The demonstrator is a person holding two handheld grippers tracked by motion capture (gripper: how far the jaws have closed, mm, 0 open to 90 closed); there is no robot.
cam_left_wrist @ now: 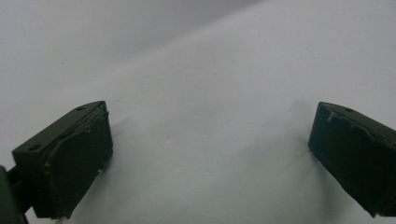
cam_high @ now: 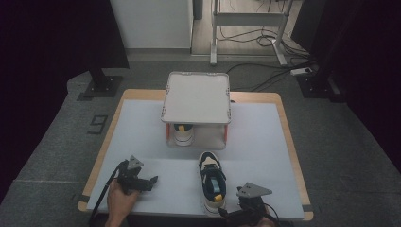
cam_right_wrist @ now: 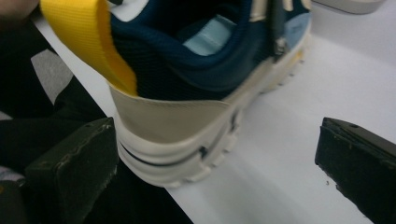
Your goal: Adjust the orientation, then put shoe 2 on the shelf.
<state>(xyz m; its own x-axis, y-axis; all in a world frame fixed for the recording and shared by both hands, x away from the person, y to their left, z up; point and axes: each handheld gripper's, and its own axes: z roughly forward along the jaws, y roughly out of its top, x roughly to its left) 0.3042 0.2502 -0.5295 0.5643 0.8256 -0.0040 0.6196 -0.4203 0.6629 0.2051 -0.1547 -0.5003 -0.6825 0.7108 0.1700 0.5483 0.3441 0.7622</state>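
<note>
A sneaker [cam_high: 212, 182] stands upright on the white worktop [cam_high: 265, 142] near its front edge, toe pointing away from the person and heel toward them; it is cream and dark blue with a yellow pull tab at the heel. A second sneaker [cam_high: 182, 133] sits in the lower level of a small grey shelf [cam_high: 196, 97] farther back on the worktop, well apart from the first.

The right gripper [cam_high: 236, 208] sits low at the front edge, just behind and to the right of the near sneaker's heel. In the right gripper view its fingers [cam_right_wrist: 70, 172] stand wide apart, the heel of the sneaker [cam_right_wrist: 187, 121] lying between them but closer to the left one; whether that finger touches the sole cannot be told. They hold nothing.

The left gripper [cam_high: 151, 181] lies close over the worktop to the left of the near sneaker and apart from it, pointing right toward it. The person's left hand [cam_high: 120, 198] grips it from behind, forearm coming in from the bottom edge. In the left gripper view its fingers [cam_left_wrist: 70, 158] are spread wide with bare worktop between them, holding nothing.
</note>
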